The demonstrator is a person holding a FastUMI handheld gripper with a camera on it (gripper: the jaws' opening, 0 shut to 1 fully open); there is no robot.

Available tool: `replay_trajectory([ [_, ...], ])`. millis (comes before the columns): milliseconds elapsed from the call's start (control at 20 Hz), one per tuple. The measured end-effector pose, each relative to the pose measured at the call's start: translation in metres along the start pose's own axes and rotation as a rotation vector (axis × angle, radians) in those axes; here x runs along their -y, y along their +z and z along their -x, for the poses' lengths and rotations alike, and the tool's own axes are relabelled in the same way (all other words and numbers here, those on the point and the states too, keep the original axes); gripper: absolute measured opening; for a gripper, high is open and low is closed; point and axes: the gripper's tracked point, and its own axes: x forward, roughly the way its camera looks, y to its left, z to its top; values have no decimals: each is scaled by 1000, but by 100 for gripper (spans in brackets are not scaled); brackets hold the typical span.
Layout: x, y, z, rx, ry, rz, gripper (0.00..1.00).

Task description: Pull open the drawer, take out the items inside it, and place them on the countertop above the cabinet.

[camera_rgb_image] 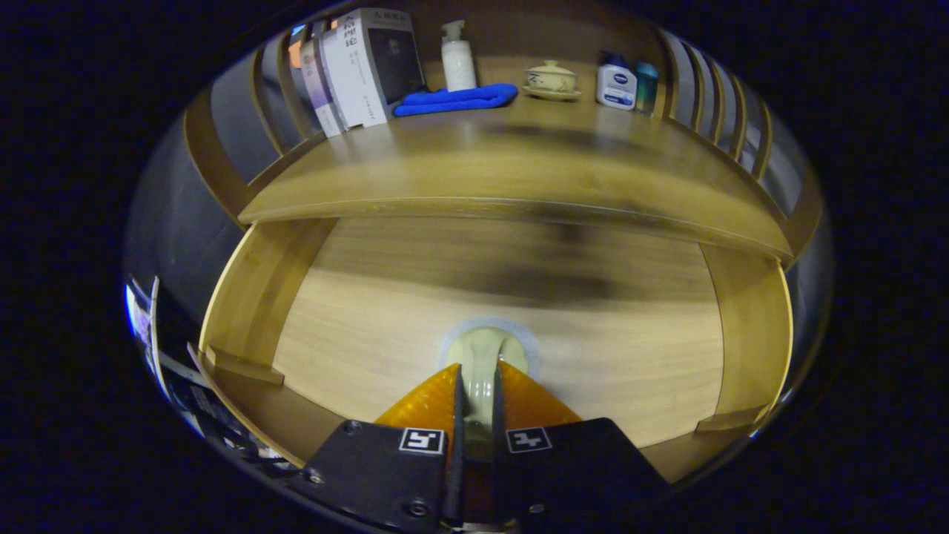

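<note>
— Wood, pale and grained, made up nearly everything: the light wooden drawer front (608, 371) lay straight ahead of the gripper (478, 386), with the cabinet's side rails (256, 297) flanking it.

— And the fingers?

— They were closed in on the cream ceramic drawer knob (482, 348), one on each side, pinching it; the knob sat on a pale round backplate.

— What lay above?

— The smooth wooden countertop (519, 170), ringed by a slatted wooden rail (222, 141). At its back stood leaning books with pale covers (363, 70), a folded blue cloth (456, 99), a white pump bottle (457, 59), a cream lidded teacup on a saucer (551, 78), a white lotion bottle with a blue label (617, 85) and, just beside it, a teal container (646, 83).

— Was anything inside the drawer visible?

— No telling; its front faced the gripper.
</note>
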Motion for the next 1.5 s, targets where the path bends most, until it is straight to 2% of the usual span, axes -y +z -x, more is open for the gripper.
replay_trajectory([
  [150, -1, 2, 1, 14, 0, 27, 13],
  [650, 3, 28, 32, 63, -31, 98, 13],
  [1500, -2, 65, 97, 147, -24, 118, 13],
])
